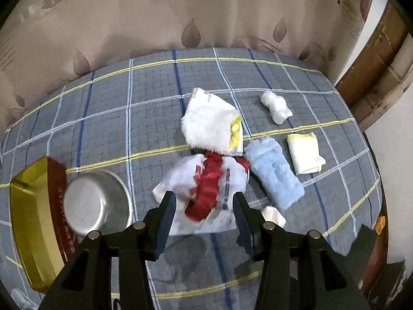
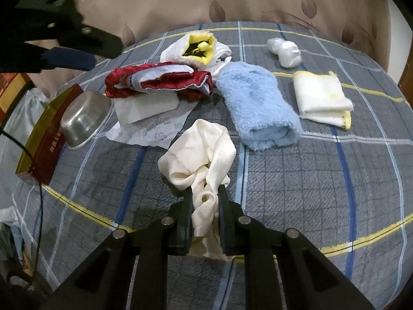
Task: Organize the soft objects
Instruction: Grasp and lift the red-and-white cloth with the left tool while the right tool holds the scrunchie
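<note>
Soft items lie on a grey checked bedsheet (image 1: pixel 108 118). My left gripper (image 1: pixel 204 201) is open and hovers above a red and white satin cloth (image 1: pixel 206 180); it also shows in the right wrist view (image 2: pixel 155 80). My right gripper (image 2: pixel 205 193) is shut on a crumpled cream cloth (image 2: pixel 201 152). A folded fluffy blue towel (image 2: pixel 255 103) lies to the right of the satin cloth. A white furry pouch with yellow lining (image 2: pixel 196 49) lies behind it. A folded white and yellow washcloth (image 2: pixel 322 98) and a small rolled white cloth (image 2: pixel 284 49) lie at the right.
A steel bowl (image 1: pixel 95 204) lies tilted against a gold and red box (image 1: pixel 36 217) at the left. A printed tissue sheet (image 2: pixel 152 129) lies under the satin cloth. A beige curtain (image 1: pixel 180 13) hangs behind the bed. The left gripper's body (image 2: pixel 51 25) is at upper left.
</note>
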Demonstrator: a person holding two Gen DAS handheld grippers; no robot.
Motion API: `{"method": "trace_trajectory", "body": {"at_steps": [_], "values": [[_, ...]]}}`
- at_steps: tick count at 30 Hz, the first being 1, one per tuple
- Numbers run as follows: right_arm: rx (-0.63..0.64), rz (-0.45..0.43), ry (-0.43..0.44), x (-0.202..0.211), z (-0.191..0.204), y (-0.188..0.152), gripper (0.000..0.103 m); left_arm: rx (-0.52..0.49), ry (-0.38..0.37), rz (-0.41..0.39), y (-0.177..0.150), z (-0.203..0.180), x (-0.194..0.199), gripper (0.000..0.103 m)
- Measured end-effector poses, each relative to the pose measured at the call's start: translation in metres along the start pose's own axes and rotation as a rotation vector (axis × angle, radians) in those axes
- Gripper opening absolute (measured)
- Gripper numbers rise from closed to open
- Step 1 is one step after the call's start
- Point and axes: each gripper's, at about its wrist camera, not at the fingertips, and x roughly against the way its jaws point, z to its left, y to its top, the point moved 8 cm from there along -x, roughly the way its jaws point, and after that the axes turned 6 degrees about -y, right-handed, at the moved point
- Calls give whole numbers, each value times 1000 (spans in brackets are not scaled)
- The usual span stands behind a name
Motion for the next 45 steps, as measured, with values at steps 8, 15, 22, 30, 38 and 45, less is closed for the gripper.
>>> {"method": "trace_trajectory", "body": {"at_steps": [8, 15, 22, 30, 38, 45], "values": [[-42, -8, -57, 4, -19, 5, 12, 25, 20, 59, 4, 6, -32, 47], [-87, 4, -28, 1, -27, 8, 12, 35, 51, 80, 5, 11, -55, 47], [-82, 9, 1, 0, -25, 7, 13, 65, 18, 73, 6, 13, -54, 30], [-79, 7, 2, 0, -26, 7, 13, 38, -22, 44, 1, 4, -38, 16], [-71, 6, -10, -1, -26, 5, 13, 18, -63, 4, -7, -2, -4, 16], [-56, 2, -27, -1, -23, 4, 13, 8, -66, -39, -14, 0, 32, 16]]}}
